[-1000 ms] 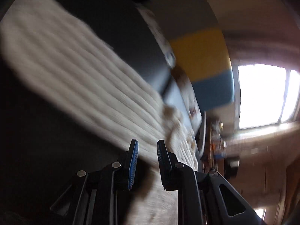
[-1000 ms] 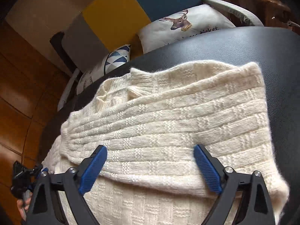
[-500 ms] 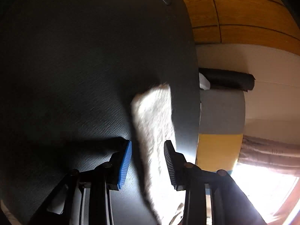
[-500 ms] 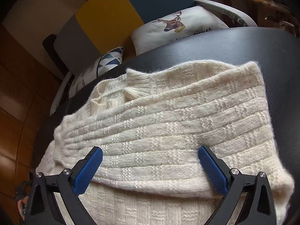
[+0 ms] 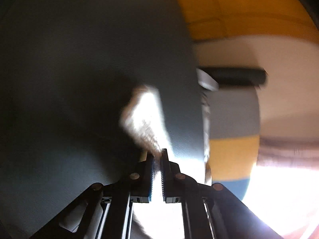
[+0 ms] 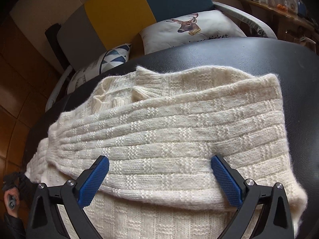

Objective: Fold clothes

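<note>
The left gripper (image 5: pixel 157 155) points along the black table (image 5: pixel 79 79), its jaws pinched on an edge of the cream sweater (image 5: pixel 145 117), which runs toward 12 o'clock; half a second ago they stood apart around it. The right gripper (image 6: pixel 159 171) hovers low over the folded sweater (image 6: pixel 169 131) on the table (image 6: pixel 269 55), jaws wide apart, as before. A deer cushion (image 6: pixel 189 29) sits at 12 o'clock.
</note>
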A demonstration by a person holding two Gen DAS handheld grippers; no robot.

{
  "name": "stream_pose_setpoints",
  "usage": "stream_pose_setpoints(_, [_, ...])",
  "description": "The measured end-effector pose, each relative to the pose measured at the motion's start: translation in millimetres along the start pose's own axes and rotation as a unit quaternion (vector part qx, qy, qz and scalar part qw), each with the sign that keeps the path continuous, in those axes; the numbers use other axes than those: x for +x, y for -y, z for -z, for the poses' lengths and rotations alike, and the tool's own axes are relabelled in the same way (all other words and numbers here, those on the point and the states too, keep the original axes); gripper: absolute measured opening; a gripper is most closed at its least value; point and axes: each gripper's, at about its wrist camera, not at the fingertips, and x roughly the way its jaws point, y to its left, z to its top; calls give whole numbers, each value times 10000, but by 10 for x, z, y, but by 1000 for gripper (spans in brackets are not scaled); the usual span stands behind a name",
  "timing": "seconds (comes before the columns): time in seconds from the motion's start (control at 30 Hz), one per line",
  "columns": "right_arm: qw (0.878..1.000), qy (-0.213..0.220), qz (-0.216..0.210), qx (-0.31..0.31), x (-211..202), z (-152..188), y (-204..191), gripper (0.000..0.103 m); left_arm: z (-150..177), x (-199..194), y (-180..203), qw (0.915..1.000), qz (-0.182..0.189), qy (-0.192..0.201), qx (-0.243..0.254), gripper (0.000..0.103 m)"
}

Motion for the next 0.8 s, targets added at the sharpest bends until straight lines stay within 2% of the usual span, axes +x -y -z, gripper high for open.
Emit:
stream_pose_setpoints(0.07, [10000,-13,21,-14,4,-3,-3,103,123,71,281,9992,150,-137,356,4])
stream_pose_setpoints(0.2, [10000,26,-24,77,-11,1,27,103,664,415,921,9914,413,-646,1059,4])
stream_pose_setpoints(0.33, [9998,64,-107,149,-23,-8,51,103,1417,929,1412,9767,557,-1346,1577,4])
stream_pose_setpoints(0.43, [9996,106,-198,189,-35,-6,75,103,2012,1303,1626,9623,543,-1844,1923,4])
stream_pose_setpoints(0.53, [9993,135,-301,177,-45,-4,96,103,2635,1680,1750,9443,481,-2354,2247,4])
stream_pose_setpoints(0.63, [9989,163,-405,163,-55,-1,117,103,3150,2003,1717,9259,298,-2809,2508,4])
stream_pose_setpoints(0.7, [9984,163,-523,158,-70,-7,143,103,3479,2158,1606,9129,31,-3039,2724,4])
stream_pose_setpoints(0.77, [9963,149,-780,325,-111,-34,194,103,3667,2087,1421,9026,-111,-3217,2859,5])
stream_pose_setpoints(0.8, [9940,144,-969,476,-143,-56,227,103,3630,2101,1382,8998,-146,-3269,2887,5])
